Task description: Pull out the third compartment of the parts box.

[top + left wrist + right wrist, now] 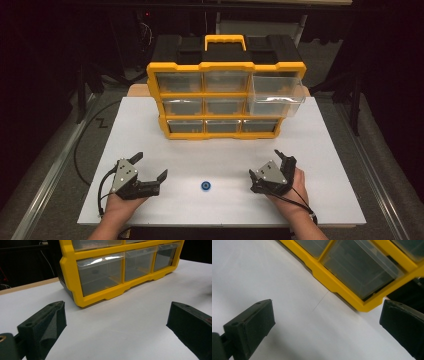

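Observation:
A yellow organizer [226, 98] with clear drawers and a black back stands upright at the far middle of the white table [150, 125]. Its top right drawer [277, 95] is pulled out toward me. A small blue round part [205, 185] lies on the table near the front, between both hands. To its left my left gripper [150, 166] is open and holds nothing. My right gripper [264, 162], on the other side of the part, is also open and empty. The left gripper [115, 315] faces the organizer's bottom row [112, 290]. The right gripper [327, 315] faces a lower corner of the organizer [342, 282].
The table's front edge [225, 223] runs just under both hands. Dark floor, cables [82, 145] and metal rails [50, 170] flank the table. Bare white surface lies between the organizer and the grippers.

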